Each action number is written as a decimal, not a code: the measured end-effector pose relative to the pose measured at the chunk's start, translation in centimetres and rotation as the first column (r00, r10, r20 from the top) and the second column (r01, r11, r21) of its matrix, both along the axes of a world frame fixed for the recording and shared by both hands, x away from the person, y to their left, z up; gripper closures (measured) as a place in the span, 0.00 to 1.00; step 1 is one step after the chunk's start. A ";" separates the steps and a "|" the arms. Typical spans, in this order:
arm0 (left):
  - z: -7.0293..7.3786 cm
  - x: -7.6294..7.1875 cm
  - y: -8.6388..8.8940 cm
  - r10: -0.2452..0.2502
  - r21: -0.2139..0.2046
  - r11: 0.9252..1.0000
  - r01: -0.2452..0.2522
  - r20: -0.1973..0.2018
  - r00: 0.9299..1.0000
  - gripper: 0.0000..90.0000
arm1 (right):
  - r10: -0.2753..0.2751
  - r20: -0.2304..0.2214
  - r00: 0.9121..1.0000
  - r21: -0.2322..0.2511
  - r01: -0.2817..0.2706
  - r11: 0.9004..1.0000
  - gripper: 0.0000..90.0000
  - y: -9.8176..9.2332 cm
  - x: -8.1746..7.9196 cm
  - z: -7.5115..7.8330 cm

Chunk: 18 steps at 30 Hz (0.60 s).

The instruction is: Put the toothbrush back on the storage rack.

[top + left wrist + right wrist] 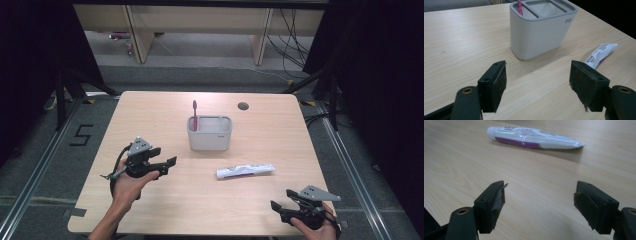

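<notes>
On the wooden table (pixel 150 210), both grippers rest with jaws spread, empty: left gripper (pixel 167 167) near the grey holder (pixel 210 135), apparently holding a pink toothbrush (pixel 195 114); right gripper (pixel 278 207) facing the toothpaste tube (pixel 245 170).

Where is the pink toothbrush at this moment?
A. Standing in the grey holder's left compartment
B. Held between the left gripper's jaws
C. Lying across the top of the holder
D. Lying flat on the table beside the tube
A: the pink toothbrush stands upright in the left compartment of the grey holder, while the toothpaste tube lies apart on the table.
</notes>
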<state>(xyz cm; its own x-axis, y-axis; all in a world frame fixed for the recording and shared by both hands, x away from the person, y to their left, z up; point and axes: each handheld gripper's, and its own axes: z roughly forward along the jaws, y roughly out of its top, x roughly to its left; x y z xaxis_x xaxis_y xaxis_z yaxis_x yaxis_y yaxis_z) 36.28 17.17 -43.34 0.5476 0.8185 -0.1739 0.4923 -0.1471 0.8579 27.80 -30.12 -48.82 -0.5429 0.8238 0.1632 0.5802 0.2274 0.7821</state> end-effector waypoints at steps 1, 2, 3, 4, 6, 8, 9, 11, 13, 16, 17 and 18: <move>-0.1 -0.2 0.1 -0.002 0.006 1.000 0.002 -0.008 1.000 0.33 | 0.004 0.015 1.000 -0.005 -0.004 1.000 0.28 0.0 0.1 0.0; -0.2 -0.4 0.2 -0.004 0.002 1.000 0.004 -0.009 1.000 0.33 | 0.001 0.020 1.000 -0.020 0.000 1.000 0.28 -0.1 0.1 0.0; -0.4 -0.6 0.3 -0.002 -0.007 1.000 0.002 -0.013 1.000 0.32 | 0.002 0.017 1.000 -0.016 -0.002 1.000 0.28 0.0 0.1 0.0; -0.5 -0.8 0.4 -0.005 -0.010 1.000 0.005 -0.016 1.000 0.32 | 0.004 0.018 1.000 -0.015 -0.004 1.000 0.28 0.0 0.1 0.0; -0.7 -1.1 0.6 -0.003 -0.008 1.000 0.003 -0.015 1.000 0.32 | 0.002 0.020 1.000 -0.019 -0.001 1.000 0.28 0.0 0.1 0.0; -1.0 -1.5 0.8 -0.006 -0.004 1.000 0.006 -0.019 1.000 0.32 | 0.000 0.019 1.000 -0.017 0.000 1.000 0.28 0.1 0.1 0.0; -1.1 -1.6 0.8 -0.006 -0.008 1.000 0.005 -0.019 1.000 0.32 | 0.000 0.020 1.000 -0.017 0.001 1.000 0.28 0.1 0.1 0.0; -1.4 -1.9 1.0 -0.010 -0.002 1.000 0.010 -0.022 1.000 0.32 | -0.005 0.004 1.000 -0.009 0.005 1.000 0.28 0.2 0.0 0.0; -1.6 -2.2 1.1 -0.008 -0.014 1.000 0.008 -0.023 1.000 0.32 | -0.009 -0.004 1.000 -0.009 0.009 1.000 0.28 0.2 0.0 0.1; -2.0 -2.6 1.3 -0.007 -0.002 1.000 0.007 -0.025 1.000 0.32 | -0.008 0.006 1.000 -0.017 0.008 1.000 0.28 0.2 0.0 0.0; -2.1 -2.8 1.3 -0.007 -0.002 1.000 0.006 -0.022 1.000 0.31 | -0.003 0.031 1.000 -0.025 0.004 1.000 0.28 0.2 0.2 -0.1; -2.2 -3.0 1.4 -0.005 -0.006 1.000 0.005 -0.017 1.000 0.31 | 0.003 0.032 0.999 -0.026 -0.002 1.000 0.28 0.2 0.2 0.0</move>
<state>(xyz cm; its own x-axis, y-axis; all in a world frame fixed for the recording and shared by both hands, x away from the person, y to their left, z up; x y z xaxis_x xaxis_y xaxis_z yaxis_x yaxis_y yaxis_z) 33.32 18.55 -45.56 0.5486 0.8147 -0.1882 0.5060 -0.1442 0.8504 27.99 -29.95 -48.87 -0.5497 0.8261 0.1241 0.5544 0.2496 0.7939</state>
